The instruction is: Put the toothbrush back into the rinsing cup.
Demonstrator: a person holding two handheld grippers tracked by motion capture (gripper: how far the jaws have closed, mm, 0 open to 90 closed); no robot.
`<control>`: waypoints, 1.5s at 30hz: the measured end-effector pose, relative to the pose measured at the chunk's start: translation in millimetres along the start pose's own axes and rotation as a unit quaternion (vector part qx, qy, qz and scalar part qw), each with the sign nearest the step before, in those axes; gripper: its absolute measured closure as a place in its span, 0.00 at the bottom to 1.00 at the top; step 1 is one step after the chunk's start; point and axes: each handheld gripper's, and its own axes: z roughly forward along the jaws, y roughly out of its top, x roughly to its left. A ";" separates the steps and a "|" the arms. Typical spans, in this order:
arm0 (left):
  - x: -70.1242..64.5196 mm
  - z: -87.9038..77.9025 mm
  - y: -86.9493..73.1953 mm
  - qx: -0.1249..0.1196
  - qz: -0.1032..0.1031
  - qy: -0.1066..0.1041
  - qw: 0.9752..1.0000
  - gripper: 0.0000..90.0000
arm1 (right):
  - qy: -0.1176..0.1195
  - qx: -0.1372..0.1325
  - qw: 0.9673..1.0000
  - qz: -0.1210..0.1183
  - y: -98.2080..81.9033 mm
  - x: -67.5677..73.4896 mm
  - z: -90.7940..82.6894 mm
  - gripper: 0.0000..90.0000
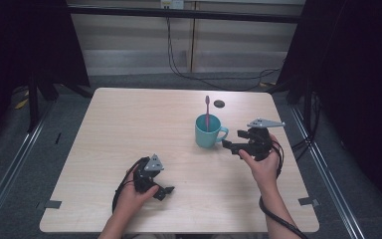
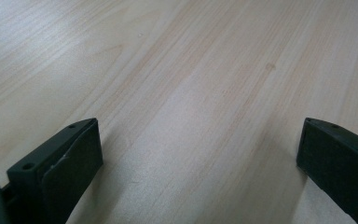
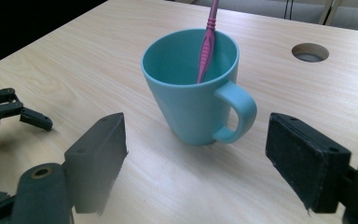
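Standing toothbrush (image 1: 207,113) in teal mug (image 1: 207,137)

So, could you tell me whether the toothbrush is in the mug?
In: the pink toothbrush stands inside the upright teal mug, leaning on its rim.

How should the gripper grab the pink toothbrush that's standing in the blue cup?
Best by the bare pink stem of the toothbrush above the rim of the cup, coming down from above. Its lower end sits inside the cup, leaning on the wall, so the cup blocks a sideways approach lower down. The stem is thin, so the right gripper, jaws open beside the cup, would probably need to close nearly fully.
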 end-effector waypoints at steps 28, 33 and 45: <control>0.0 0.0 0.0 0.000 0.000 0.000 1.000 0.00 | 0.008 0.047 0.999 -0.027 -31.9 6.9 -3.6 0.18; 0.0 0.1 0.0 0.000 -0.001 -0.002 1.000 0.00 | 0.004 0.060 0.998 -0.029 -42.8 4.6 -5.4 0.18; 0.0 0.1 0.0 0.000 0.000 -0.001 1.000 0.00 | 0.004 0.079 0.996 -0.042 -64.5 4.4 -7.2 0.18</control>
